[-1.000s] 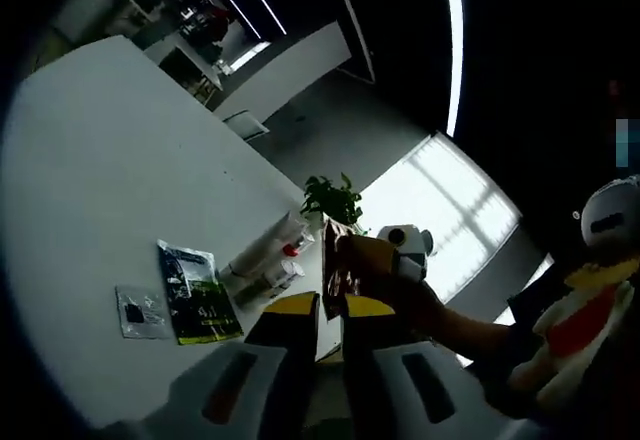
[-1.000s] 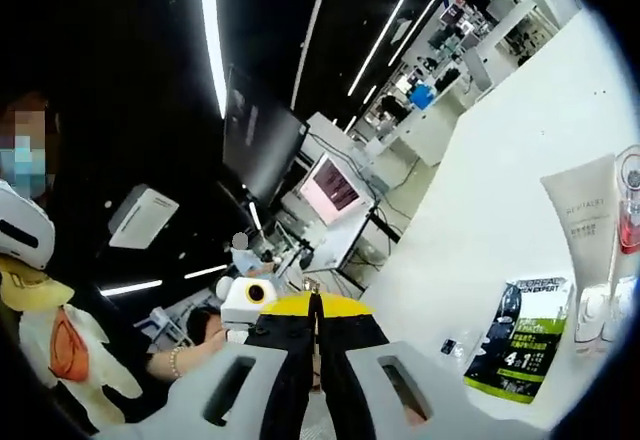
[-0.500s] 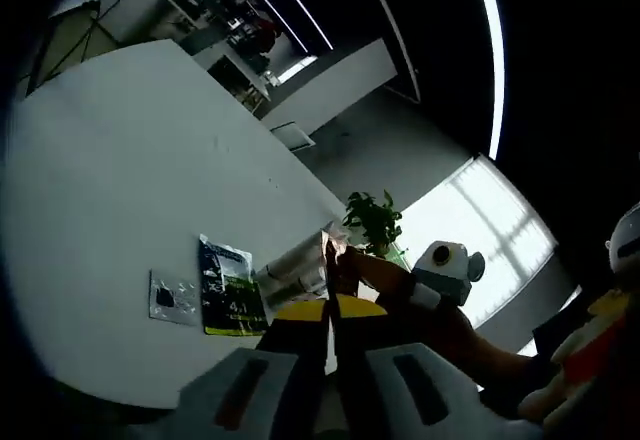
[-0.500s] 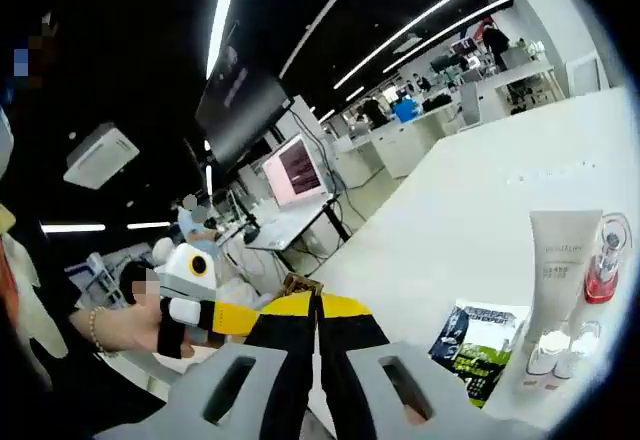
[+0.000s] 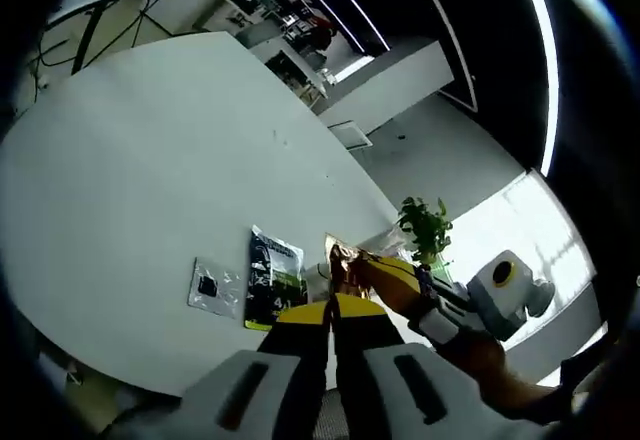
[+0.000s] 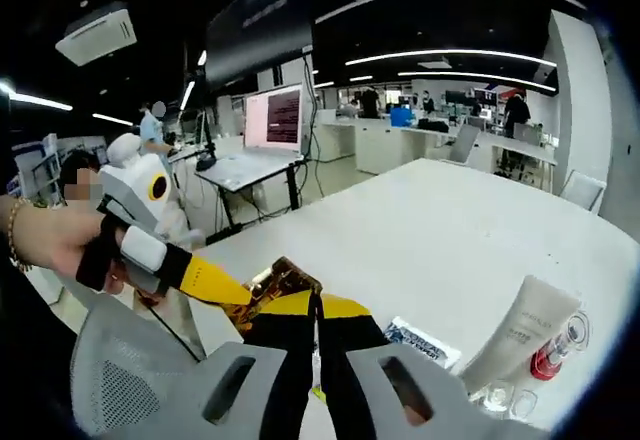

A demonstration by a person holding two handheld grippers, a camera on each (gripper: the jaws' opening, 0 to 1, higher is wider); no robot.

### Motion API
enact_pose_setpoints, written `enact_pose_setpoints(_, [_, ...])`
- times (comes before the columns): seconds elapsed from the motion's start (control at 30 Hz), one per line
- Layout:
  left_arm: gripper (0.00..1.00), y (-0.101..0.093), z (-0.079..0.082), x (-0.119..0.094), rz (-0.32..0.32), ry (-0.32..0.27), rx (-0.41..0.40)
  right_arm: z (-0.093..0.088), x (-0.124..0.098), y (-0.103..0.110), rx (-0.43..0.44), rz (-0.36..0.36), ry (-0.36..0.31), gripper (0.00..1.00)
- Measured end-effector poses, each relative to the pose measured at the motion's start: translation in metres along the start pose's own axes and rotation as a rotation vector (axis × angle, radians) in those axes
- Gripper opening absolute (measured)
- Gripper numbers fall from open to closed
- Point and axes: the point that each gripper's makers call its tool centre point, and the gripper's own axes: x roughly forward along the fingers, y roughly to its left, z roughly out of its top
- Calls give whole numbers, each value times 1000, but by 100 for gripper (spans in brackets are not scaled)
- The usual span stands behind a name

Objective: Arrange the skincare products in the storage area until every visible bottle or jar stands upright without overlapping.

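Broad white table [image 5: 130, 180]: large bare area, far edge toward desks.

White squeeze tube [image 6: 520, 332] on table, long axis tilted, beside red-capped clear bottle [image 6: 552, 358].

Green-black sachet [image 5: 274, 278] flat, foil packet [image 5: 213, 288] just beside.

Left gripper [image 5: 330, 312] and right gripper [image 6: 314, 305]: jaws together, brown-gold shiny packet [image 6: 272, 282] at tips, whether clamped unclear.

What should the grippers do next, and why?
Probably lower the right hand-held gripper toward the white tube: it lies on the table beside a red-capped bottle, not upright. Both grippers look shut, pinching a brown packet between them.
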Motion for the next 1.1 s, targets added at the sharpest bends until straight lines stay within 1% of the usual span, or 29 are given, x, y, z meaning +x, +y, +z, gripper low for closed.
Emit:
enact_pose_setpoints(0.07, [0,2,1,3,12,0,2,-4,5,-4,-33,-16,9,1])
enact_pose_setpoints(0.2, [0,9,2,8,38,11,30,-9,13,-8,-53,-31,21,1])
enact_pose_setpoints(0.4, [0,19,5,19,53,40,48,-17,25,-16,-88,-45,44,1])
enact_pose_setpoints(0.5, [0,25,6,25,61,53,59,-23,33,-22,-67,-46,54,1])
enact_pose_setpoints(0.63, [0,32,8,31,68,65,56,-28,42,-25,-78,-53,69,1])
enact_pose_setpoints(0.9, [0,57,13,44,94,90,50,-42,65,-32,-87,-57,97,1])
enact_pose_setpoints(1.1, [0,71,18,56,101,102,46,-51,82,-40,-79,-61,113,1])
